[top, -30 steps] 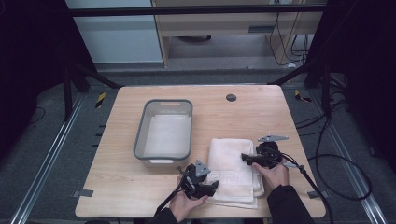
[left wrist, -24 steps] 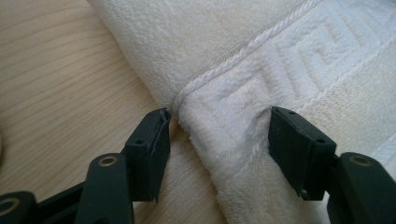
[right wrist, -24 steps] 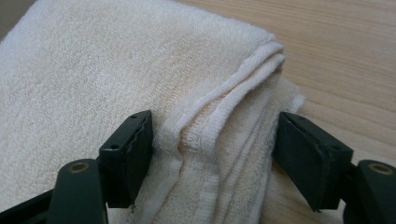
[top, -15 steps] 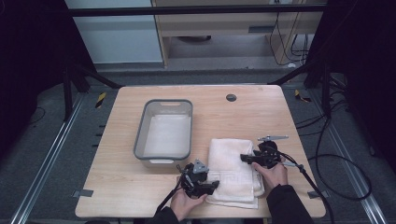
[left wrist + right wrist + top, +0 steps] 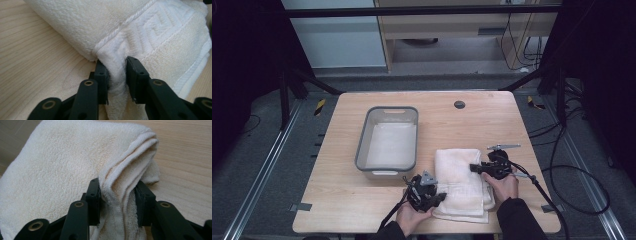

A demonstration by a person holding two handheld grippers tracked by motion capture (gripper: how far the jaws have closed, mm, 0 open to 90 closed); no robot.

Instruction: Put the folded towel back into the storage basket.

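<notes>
A folded cream towel (image 5: pixel 460 177) lies on the wooden table (image 5: pixel 362 210) near its front edge, right of a grey tub (image 5: pixel 389 141). At the towel's front left corner my left gripper (image 5: pixel 438 196) is shut on a pinched fold of the towel (image 5: pixel 140 37). My right gripper (image 5: pixel 473 168) is shut on the towel's layered right edge (image 5: pixel 125 180). In the right gripper view the towel (image 5: pixel 57 170) spreads away to the left, its edge bunched upward between the jaws.
The grey tub has a white liner or cloth in its bottom and stands left of the towel. A small dark round hole (image 5: pixel 459 104) marks the table's far side. Cables (image 5: pixel 557 180) trail off the right edge. Bare wood lies at the front left.
My left gripper has slid a little right along the towel's front edge. The right gripper has hardly moved.
</notes>
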